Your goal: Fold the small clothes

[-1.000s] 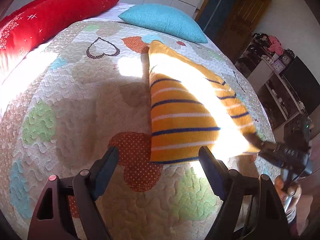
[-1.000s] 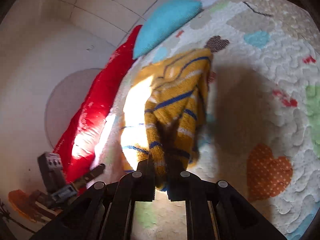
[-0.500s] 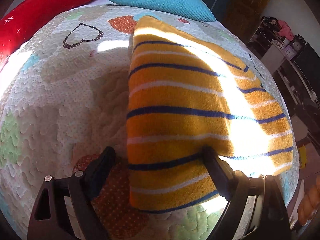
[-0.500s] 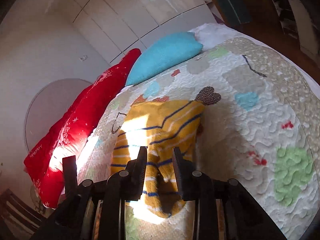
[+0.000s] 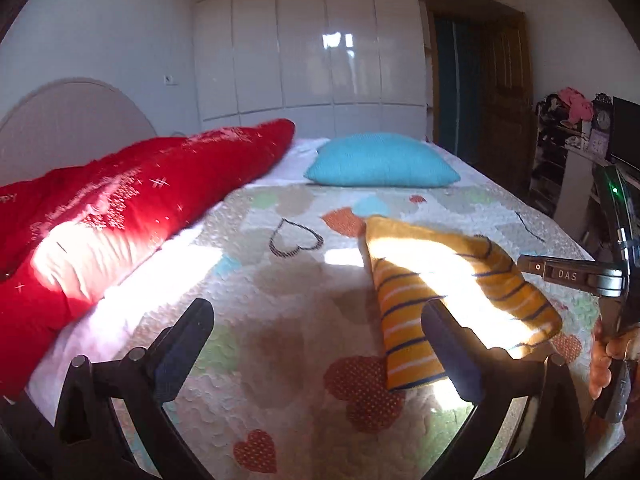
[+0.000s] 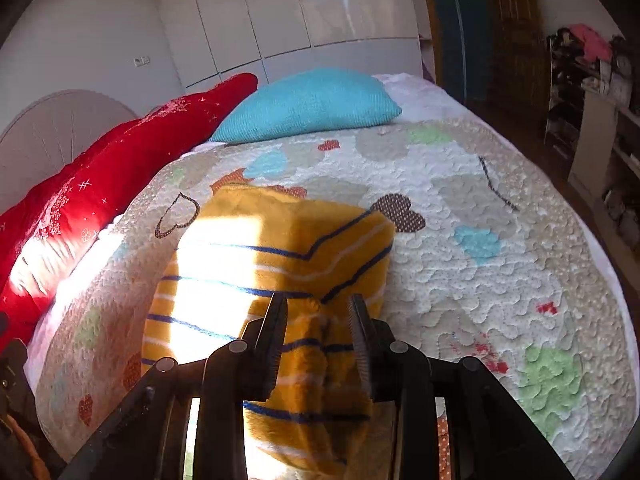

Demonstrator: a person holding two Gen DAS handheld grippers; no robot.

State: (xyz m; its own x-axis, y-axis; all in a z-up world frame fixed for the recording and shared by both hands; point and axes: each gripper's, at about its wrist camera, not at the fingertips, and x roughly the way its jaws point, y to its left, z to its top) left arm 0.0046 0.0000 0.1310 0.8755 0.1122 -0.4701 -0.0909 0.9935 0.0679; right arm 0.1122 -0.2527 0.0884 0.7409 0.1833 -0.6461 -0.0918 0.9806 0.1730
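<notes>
Right wrist view: right tongs (image 6: 318, 344) opening, striped garment (image 6: 280, 264) between, unpinched; left tongs (image 5: 316, 344) opening, empty, garment beside.

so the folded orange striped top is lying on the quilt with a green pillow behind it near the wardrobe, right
Not quite: the pillow is turquoise blue, not green, as the right wrist view shows. The rest holds: the folded orange striped top lies on the quilt, and the pillow sits behind it, toward the wardrobe.
</notes>
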